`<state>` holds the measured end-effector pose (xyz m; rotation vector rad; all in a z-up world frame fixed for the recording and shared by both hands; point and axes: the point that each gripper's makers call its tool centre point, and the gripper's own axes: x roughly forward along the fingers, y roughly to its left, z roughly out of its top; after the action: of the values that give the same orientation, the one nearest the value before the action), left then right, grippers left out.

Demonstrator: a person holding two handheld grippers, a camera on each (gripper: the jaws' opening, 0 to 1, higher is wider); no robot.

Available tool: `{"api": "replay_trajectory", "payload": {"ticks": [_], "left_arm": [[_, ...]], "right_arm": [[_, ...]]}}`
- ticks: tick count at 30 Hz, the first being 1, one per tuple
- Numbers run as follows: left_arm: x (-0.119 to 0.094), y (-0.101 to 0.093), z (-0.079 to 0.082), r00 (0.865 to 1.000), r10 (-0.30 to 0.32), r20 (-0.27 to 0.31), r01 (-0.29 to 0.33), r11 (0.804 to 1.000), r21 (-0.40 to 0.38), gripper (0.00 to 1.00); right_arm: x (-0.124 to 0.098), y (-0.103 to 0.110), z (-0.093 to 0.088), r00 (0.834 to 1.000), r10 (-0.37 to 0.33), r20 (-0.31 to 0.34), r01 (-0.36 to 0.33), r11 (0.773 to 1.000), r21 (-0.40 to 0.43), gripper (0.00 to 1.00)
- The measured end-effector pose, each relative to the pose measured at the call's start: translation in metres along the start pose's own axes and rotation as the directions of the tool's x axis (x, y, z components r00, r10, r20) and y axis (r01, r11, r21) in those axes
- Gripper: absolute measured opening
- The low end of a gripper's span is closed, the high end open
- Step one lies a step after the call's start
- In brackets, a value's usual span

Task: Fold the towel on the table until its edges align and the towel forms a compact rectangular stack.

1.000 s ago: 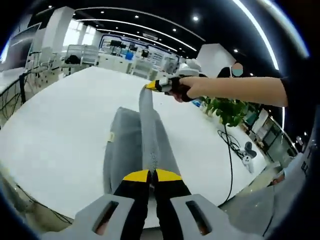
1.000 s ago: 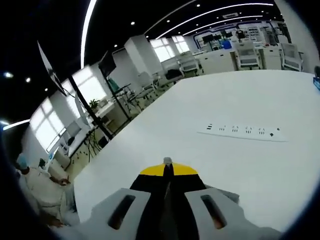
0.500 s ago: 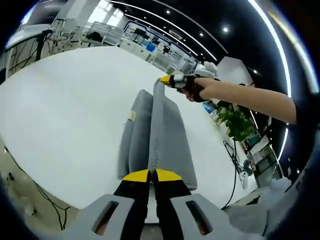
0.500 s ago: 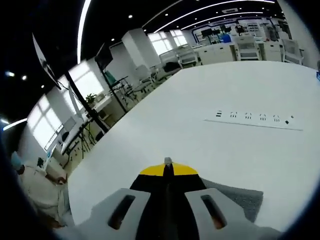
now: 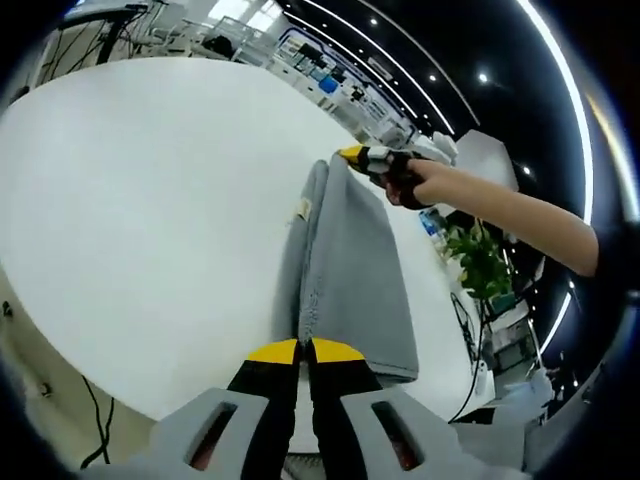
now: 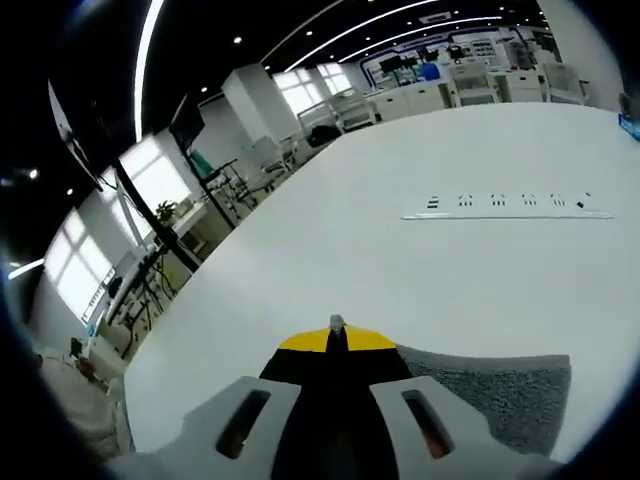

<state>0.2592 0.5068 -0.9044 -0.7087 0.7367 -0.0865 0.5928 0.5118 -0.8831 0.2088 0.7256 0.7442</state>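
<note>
A grey towel (image 5: pixel 350 265) lies folded lengthwise on the white table (image 5: pixel 150 190), stretched between the two grippers. My left gripper (image 5: pixel 304 350) is shut on the near corner of the towel's raised top edge. At the far end my right gripper (image 5: pixel 357 155), held by a person's hand (image 5: pixel 415 182), pinches the other corner. In the right gripper view, my right gripper (image 6: pixel 336 326) is shut with a sliver of grey cloth at its tips, and the towel (image 6: pixel 490 390) spreads out to the lower right on the table (image 6: pixel 420 260).
A white power strip (image 6: pixel 507 205) lies on the table beyond the right gripper. A small tag (image 5: pixel 303 209) shows on the towel's left fold. A potted plant (image 5: pixel 482 268) and cables sit off the table's right side. Desks and chairs fill the room behind.
Both grippers have lowered the held edge toward the table, so the towel now lies flatter and wider. In the right gripper view more grey cloth shows at the lower right.
</note>
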Motion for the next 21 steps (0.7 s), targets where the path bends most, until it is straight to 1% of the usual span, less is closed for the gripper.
{"api": "replay_trajectory", "payload": {"ticks": [3, 5, 6, 7, 8, 13, 14, 15, 16, 17, 18, 19, 20, 21], "left_arm": [[0.002, 0.006, -0.001, 1.0, 0.02, 0.001, -0.02, 0.999, -0.032, 0.03], [0.002, 0.007, -0.002, 1.0, 0.026, 0.002, -0.026, 0.999, -0.029, 0.03], [0.003, 0.007, -0.003, 1.0, 0.03, 0.0, -0.03, 0.999, -0.026, 0.03], [0.003, 0.007, -0.003, 0.999, 0.034, 0.001, -0.034, 0.999, -0.022, 0.03], [0.003, 0.008, -0.003, 0.999, 0.037, 0.002, -0.037, 0.999, -0.021, 0.03], [0.004, 0.01, -0.004, 0.999, 0.046, -0.005, -0.046, 0.998, -0.041, 0.03], [0.004, 0.01, -0.004, 0.999, 0.045, -0.008, -0.046, 0.998, -0.042, 0.03], [0.004, 0.01, -0.005, 0.999, 0.046, -0.01, -0.046, 0.998, -0.041, 0.03], [0.004, 0.01, -0.004, 0.999, 0.047, -0.014, -0.047, 0.998, -0.036, 0.03], [0.004, 0.009, -0.004, 0.999, 0.047, -0.021, -0.047, 0.999, -0.018, 0.03], [0.003, 0.008, -0.003, 0.999, 0.046, -0.023, -0.046, 0.999, 0.013, 0.04], [0.002, 0.007, -0.002, 0.999, 0.049, -0.024, -0.048, 0.999, 0.024, 0.05], [0.001, 0.004, 0.0, 0.999, 0.043, -0.02, -0.042, 0.998, 0.036, 0.07], [0.0, -0.002, 0.008, 1.0, 0.013, 0.014, -0.014, 0.997, 0.071, 0.1]], "right_arm": [[0.008, -0.002, -0.004, 1.0, -0.005, -0.004, 0.005, 1.0, -0.02, 0.0], [0.011, -0.001, -0.006, 1.0, -0.008, -0.007, 0.008, 1.0, -0.026, 0.0], [0.017, -0.002, -0.009, 1.0, -0.009, -0.014, 0.009, 0.999, -0.034, 0.0], [0.017, -0.002, -0.009, 1.0, -0.012, -0.017, 0.012, 0.999, -0.038, 0.0], [0.014, -0.004, -0.01, 0.999, -0.027, -0.021, 0.025, 0.998, -0.062, 0.01], [0.019, -0.003, -0.009, 1.0, -0.018, -0.019, 0.016, 0.997, -0.078, 0.02], [0.022, -0.001, -0.01, 1.0, -0.005, -0.02, 0.004, 0.996, -0.089, 0.03], [0.022, -0.001, -0.008, 1.0, 0.001, -0.011, -0.002, 0.994, -0.105, 0.05], [0.022, 0.001, -0.008, 1.0, 0.02, -0.018, -0.023, 0.987, -0.161, 0.08], [0.022, 0.001, -0.007, 1.0, 0.02, -0.021, -0.024, 0.981, -0.194, 0.12], [0.019, 0.001, -0.006, 0.999, 0.02, -0.027, -0.026, 0.967, -0.253, 0.18], [0.017, 0.004, -0.006, 0.999, 0.03, -0.031, -0.038, 0.959, -0.281, 0.22], [0.014, 0.006, -0.005, 0.998, 0.042, -0.036, -0.051, 0.952, -0.303, 0.25], [0.013, 0.006, -0.004, 0.998, 0.046, -0.035, -0.055, 0.946, -0.319, 0.27]]}}
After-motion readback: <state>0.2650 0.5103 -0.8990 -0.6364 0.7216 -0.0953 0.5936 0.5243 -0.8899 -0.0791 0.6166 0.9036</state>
